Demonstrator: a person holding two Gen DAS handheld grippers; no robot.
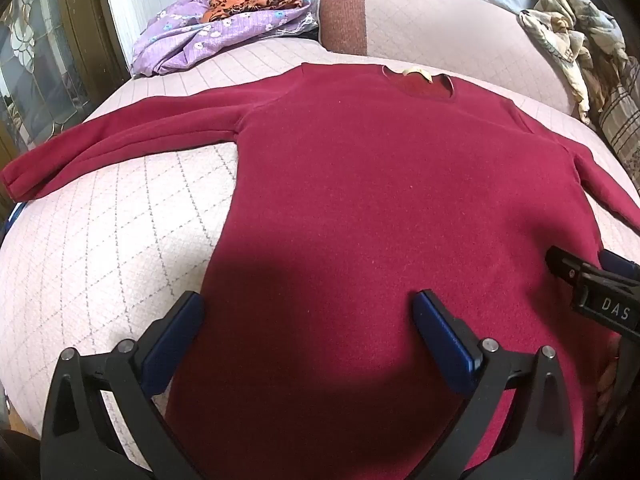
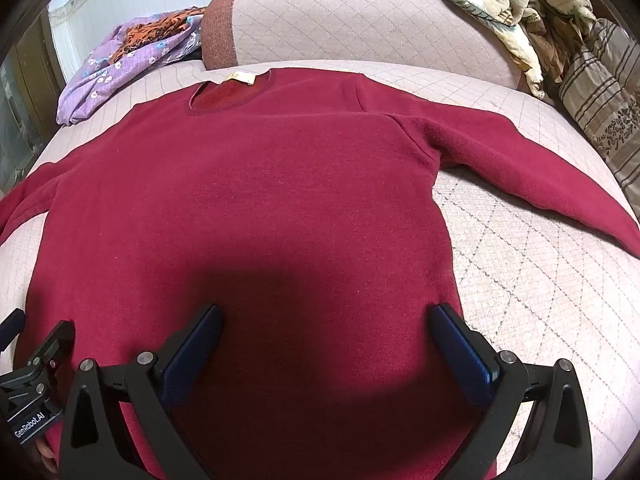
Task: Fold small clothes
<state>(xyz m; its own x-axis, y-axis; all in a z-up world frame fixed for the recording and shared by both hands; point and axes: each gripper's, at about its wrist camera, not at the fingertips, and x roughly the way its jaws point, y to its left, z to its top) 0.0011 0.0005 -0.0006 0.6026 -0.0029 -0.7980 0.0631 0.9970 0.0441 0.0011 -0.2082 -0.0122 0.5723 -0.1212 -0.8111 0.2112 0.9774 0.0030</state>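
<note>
A dark red long-sleeved sweater [image 1: 360, 168] [image 2: 248, 184] lies flat on a quilted pink bed cover [image 1: 104, 240], neck hole away from me and both sleeves spread sideways. My left gripper [image 1: 306, 312] hovers open over the sweater's lower left part, its left blue pad near the side edge. Over the lower right part my right gripper [image 2: 326, 324] is open too, its right pad near the other side edge. No cloth sits between either pair of pads. In the left wrist view the right gripper's black body [image 1: 592, 284] shows at the right edge.
A purple flowered cloth with an orange patterned piece [image 1: 224, 20] lies at the back left. A pink bolster [image 1: 432, 20] runs across the back. Crumpled beige clothes [image 2: 516, 8] and a striped pillow [image 2: 600, 100] sit at the back right. A dark door frame [image 1: 88, 32] stands on the left.
</note>
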